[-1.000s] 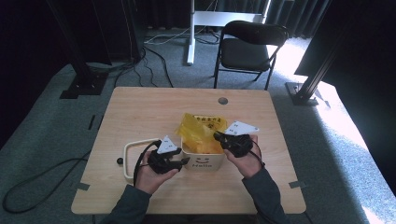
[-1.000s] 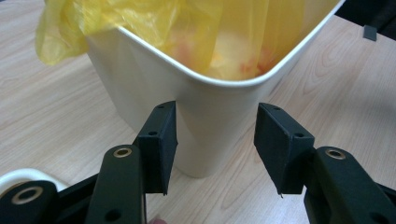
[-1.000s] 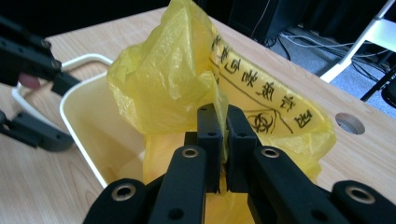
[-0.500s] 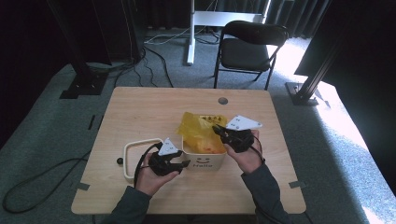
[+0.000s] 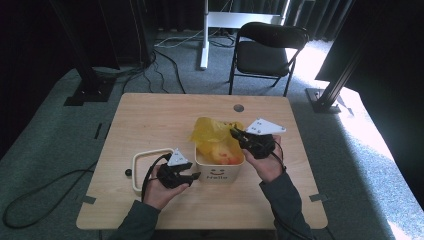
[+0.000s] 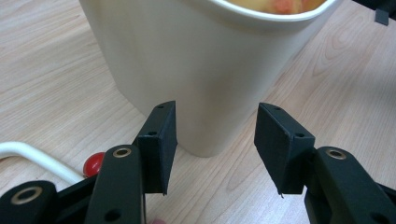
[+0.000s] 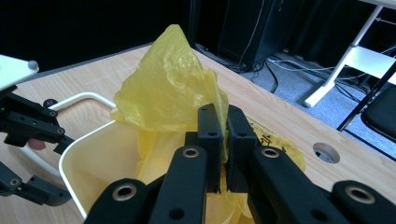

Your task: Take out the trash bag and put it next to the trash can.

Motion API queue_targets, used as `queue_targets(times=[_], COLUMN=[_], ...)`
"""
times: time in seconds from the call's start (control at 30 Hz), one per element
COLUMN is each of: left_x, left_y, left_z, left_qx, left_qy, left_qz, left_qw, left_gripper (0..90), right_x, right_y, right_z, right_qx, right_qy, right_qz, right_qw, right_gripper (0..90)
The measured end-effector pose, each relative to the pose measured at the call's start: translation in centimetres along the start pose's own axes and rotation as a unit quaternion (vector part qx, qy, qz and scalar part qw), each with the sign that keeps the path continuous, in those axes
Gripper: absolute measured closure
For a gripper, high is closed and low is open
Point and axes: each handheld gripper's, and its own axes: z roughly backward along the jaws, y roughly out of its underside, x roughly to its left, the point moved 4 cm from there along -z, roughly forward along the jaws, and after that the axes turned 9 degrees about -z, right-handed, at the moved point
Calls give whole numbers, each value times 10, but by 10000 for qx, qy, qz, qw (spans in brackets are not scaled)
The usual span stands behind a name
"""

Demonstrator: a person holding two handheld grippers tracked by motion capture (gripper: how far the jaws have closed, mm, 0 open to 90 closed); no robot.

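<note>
A cream bin (image 5: pixel 217 172) with a smiley and "Hello" on its front stands near the table's front middle. A yellow plastic bag (image 5: pixel 212 135) sits in it and bunches up over the far rim. My right gripper (image 5: pixel 234 132) is shut on the bag's edge (image 7: pixel 163 88) above the bin's right rim, its jaws (image 7: pixel 223 135) pressed together on the film. My left gripper (image 5: pixel 196 175) stands open at the bin's left front corner. In the left gripper view (image 6: pixel 215 140) the bin wall (image 6: pixel 196 60) stands just beyond the spread jaws, not touching them.
A white rounded frame (image 5: pixel 137 167) lies flat on the table left of the bin, beside my left hand. A small red bit (image 6: pixel 94 162) lies by it. The table has a round hole (image 5: pixel 238 108) at its far edge; a black chair (image 5: pixel 265 50) stands behind.
My right gripper has risen a little and shifted towards the far side, drawing the bag's edge up with it. The left gripper has hardly moved.
</note>
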Motion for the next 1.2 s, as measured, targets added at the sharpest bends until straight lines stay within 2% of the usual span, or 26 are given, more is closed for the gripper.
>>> queue_targets(times=[0.83, 1.2], left_x=[6, 7], left_y=[6, 9], left_z=[-6, -8], left_qx=[76, 134], left_qy=[22, 58], left_qz=[187, 232], left_qw=[9998, 9996], left_gripper=[490, 489], right_x=[-6, -11], right_y=[-18, -27], right_z=[12, 23], right_qx=[-240, -463], right_qy=[32, 76], right_qz=[-77, -182], right_qw=[9997, 9987], right_gripper=[872, 872])
